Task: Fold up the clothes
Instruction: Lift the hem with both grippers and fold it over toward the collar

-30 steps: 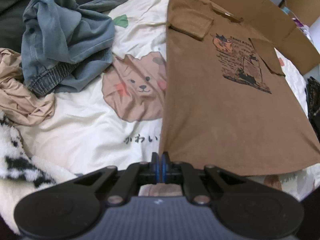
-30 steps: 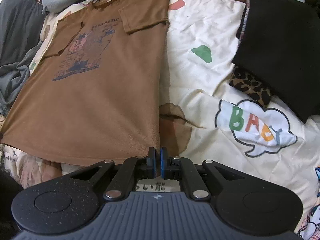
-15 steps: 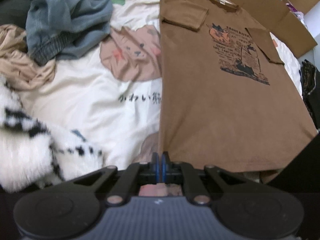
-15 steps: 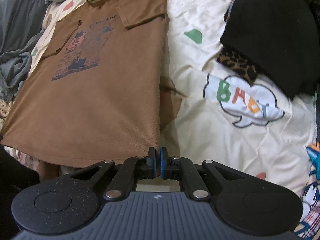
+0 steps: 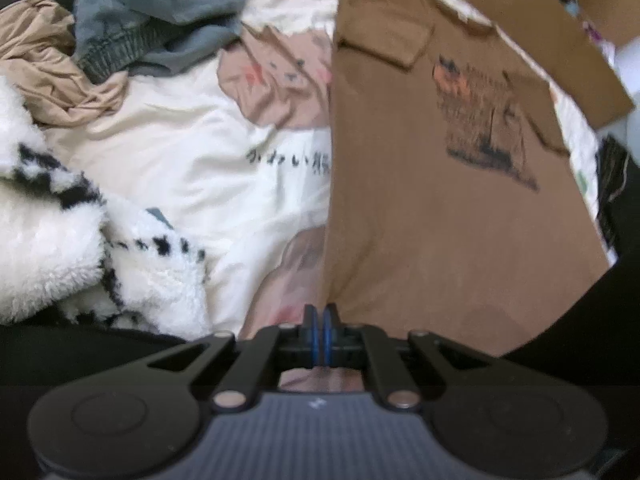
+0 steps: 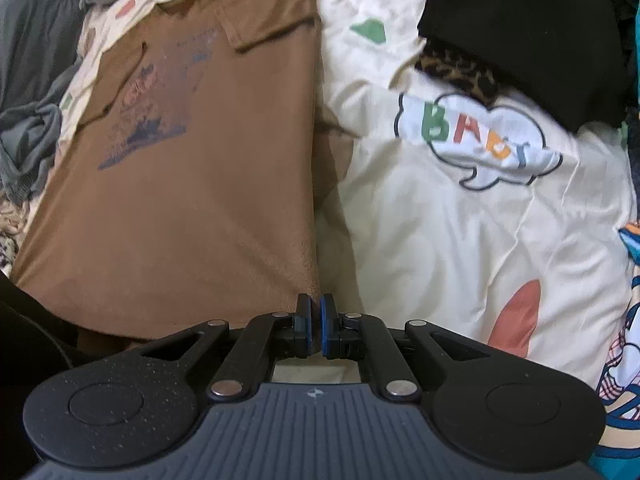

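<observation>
Your left gripper [image 5: 320,330] has its jaws pinched shut on the hem corner of the brown T-shirt [image 5: 432,208], at the shirt's left edge as that camera sees it. Your right gripper [image 6: 316,326] has its jaws clamped on the opposite hem corner, at the shirt's right edge in its own view. The T-shirt runs away from both sets of jaws, print side up, over the cartoon-printed bedspread [image 6: 460,240], its collar at the far end and both sleeves folded in over the chest. A grey-blue garment [image 5: 160,20] and a beige one [image 5: 44,64] lie crumpled off to the left; a black garment [image 6: 528,28] lies off to the right.
</observation>
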The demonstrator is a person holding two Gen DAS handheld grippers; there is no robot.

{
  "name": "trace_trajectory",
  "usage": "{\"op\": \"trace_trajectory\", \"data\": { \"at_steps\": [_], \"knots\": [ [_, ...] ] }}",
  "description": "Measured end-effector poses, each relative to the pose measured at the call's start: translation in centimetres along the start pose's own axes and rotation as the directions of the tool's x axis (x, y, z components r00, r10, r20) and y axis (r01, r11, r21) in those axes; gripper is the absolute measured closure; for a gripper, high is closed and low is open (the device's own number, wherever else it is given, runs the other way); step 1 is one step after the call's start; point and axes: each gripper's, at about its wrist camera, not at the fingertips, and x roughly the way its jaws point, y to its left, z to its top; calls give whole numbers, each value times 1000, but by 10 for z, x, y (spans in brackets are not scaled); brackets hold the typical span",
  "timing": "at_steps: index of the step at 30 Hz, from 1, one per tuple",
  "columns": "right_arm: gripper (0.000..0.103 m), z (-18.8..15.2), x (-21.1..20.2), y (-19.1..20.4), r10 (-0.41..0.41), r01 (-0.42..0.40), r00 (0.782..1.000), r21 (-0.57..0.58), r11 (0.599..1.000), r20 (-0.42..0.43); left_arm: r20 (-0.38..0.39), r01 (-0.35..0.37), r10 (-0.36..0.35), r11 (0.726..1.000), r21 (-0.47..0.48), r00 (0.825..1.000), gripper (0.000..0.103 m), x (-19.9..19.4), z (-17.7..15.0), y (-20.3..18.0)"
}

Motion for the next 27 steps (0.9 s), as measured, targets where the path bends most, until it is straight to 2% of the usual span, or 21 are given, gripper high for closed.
{"op": "trace_trajectory", "data": {
  "at_steps": [7,13,27],
  "knots": [
    [101,28,-25,5,16,-14,997,-18,1000,80,62,31,-32,999,27,998,100,-20,24,-10],
    [101,57,-39,12,34,-29,988,-36,999,149,139,57,-62,997,43,988,100,-36,56,-20],
    [101,126,-47,28,56,-35,965,-86,996,256,254,62,-88,992,110,963,100,-38,132,-46]
  ]
}}
